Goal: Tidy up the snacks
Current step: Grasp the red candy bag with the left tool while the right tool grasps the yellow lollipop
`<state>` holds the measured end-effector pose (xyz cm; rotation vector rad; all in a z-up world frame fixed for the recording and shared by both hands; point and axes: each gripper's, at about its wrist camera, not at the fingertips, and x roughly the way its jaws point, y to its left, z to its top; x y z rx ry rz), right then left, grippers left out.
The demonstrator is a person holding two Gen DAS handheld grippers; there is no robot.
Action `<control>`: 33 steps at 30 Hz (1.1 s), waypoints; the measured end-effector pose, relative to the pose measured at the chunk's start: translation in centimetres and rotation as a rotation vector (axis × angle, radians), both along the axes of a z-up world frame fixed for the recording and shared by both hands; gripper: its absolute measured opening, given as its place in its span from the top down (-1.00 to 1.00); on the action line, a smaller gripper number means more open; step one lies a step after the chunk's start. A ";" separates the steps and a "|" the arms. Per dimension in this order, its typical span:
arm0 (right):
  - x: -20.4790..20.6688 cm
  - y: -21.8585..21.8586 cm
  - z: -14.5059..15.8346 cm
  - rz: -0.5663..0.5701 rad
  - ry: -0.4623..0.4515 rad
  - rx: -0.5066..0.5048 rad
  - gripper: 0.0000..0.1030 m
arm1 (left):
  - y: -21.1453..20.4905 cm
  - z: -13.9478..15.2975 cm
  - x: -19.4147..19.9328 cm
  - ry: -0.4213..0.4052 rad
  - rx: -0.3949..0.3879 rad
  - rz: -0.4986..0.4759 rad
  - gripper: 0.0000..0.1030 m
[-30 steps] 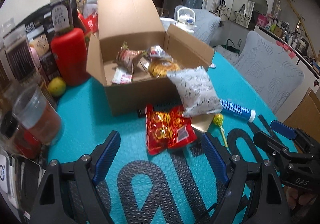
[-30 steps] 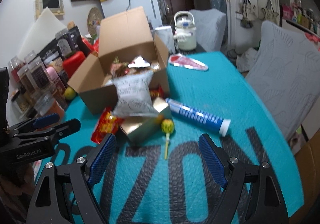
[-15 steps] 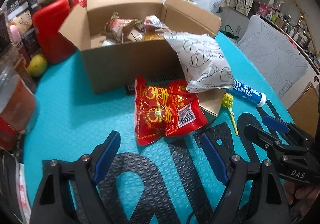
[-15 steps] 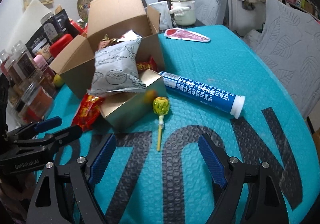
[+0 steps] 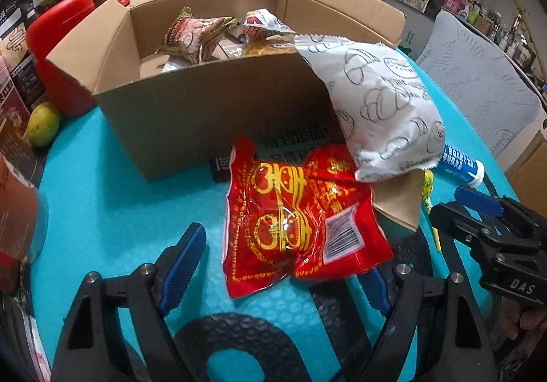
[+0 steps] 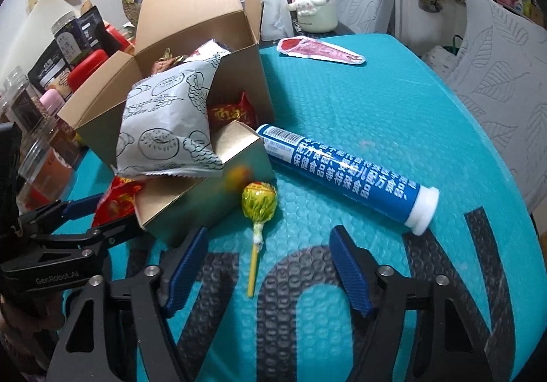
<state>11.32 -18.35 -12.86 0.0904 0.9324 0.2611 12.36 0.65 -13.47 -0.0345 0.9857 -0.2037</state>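
My two claws hang over the counter (image 6: 376, 101), which is covered in teal bubble-textured sheet with big black letters. Largest ahead of both is the open brown cardboard box (image 5: 212, 108), its flaps up and several crumpled snack packets lying inside; from my left claw (image 5: 283, 265) it stands straight ahead, beyond the loose snacks.

Leaning on that box's front corner is the white paper bag printed with black pastry outlines (image 5: 386, 101), ahead and to the right of my left claw. It rests on a small gold cardboard box (image 6: 205, 190), which sits just ahead and left of my right claw (image 6: 270, 265).

The long blue tube with white lettering and a white cap (image 6: 345, 177) lies flat on the counter, ahead and to the right of my right claw, its capped end nearest that claw's right finger.

The glossy red snack packet with yellow print (image 5: 301, 221) lies flat directly in front of my left claw, its near edge reaching in between the blue fingers and lying over the right one. That claw stands wide and I see no squeeze on the packet.

The smallest is a lollipop in a yellow-green wrapper (image 6: 258, 200); its stick points back between my right claw's fingers. Those jaws have just been closing yet are apart, not touching the stick.
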 end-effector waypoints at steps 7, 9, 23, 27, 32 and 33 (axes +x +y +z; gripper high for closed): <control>1.6 0.8 -0.3 0.038 -0.004 -0.018 -0.08 | -0.5 -0.3 1.1 -0.030 0.025 -0.094 -0.62; 2.1 0.9 -0.6 0.040 0.006 -0.030 0.04 | -0.5 -0.4 1.3 -0.038 0.010 -0.118 -0.62; 1.7 1.6 -0.8 0.076 0.005 -0.036 0.53 | 0.4 -0.5 1.2 -0.019 -0.038 -0.103 0.05; 0.4 1.8 -0.7 0.083 0.013 -0.027 0.53 | 0.9 -0.5 -0.1 -0.004 -0.052 -0.095 0.05; -1.2 2.1 -0.8 0.107 0.015 -0.015 0.53 | 1.3 -0.3 -2.2 0.006 -0.055 -0.090 0.05; -1.5 2.2 -0.8 0.108 0.015 -0.016 0.53 | 1.4 -0.4 -2.6 0.009 -0.053 -0.088 0.05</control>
